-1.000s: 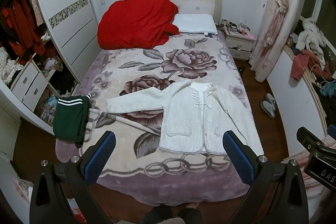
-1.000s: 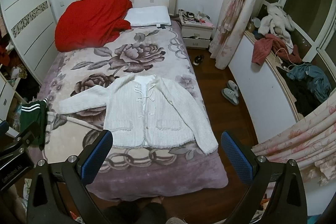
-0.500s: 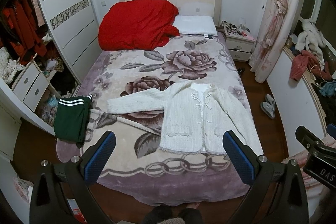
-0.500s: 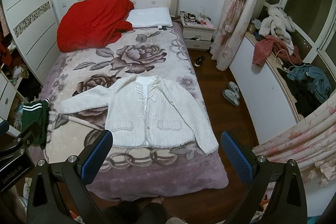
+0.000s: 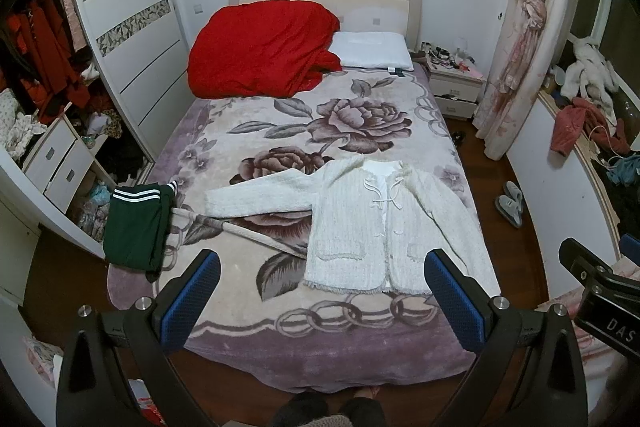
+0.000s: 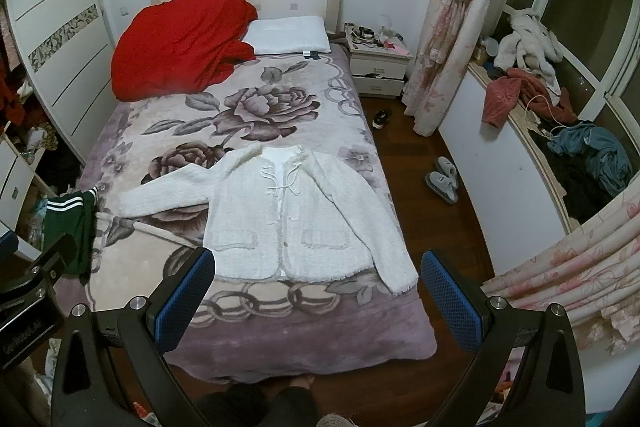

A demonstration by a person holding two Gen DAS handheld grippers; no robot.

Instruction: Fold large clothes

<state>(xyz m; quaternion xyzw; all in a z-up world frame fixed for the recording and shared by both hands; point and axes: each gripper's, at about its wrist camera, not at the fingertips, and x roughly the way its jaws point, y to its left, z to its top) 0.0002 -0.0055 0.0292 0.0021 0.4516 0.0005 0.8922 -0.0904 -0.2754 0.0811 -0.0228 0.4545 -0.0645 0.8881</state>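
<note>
A white fluffy cardigan lies flat and face up on the floral bed blanket, near the foot. One sleeve stretches out to the left, the other runs down along the right edge. My left gripper hangs open above the foot of the bed, nothing between its blue pads. My right gripper is open too, held high over the bed's foot, with nothing in it. Both are well clear of the cardigan.
A folded green garment with white stripes lies at the bed's left edge. A red quilt and white pillow sit at the head. Slippers lie on the floor to the right. The person's feet stand at the foot.
Both views have shifted slightly, as the grippers drift a little; the cardigan and other things on the bed have not moved.
</note>
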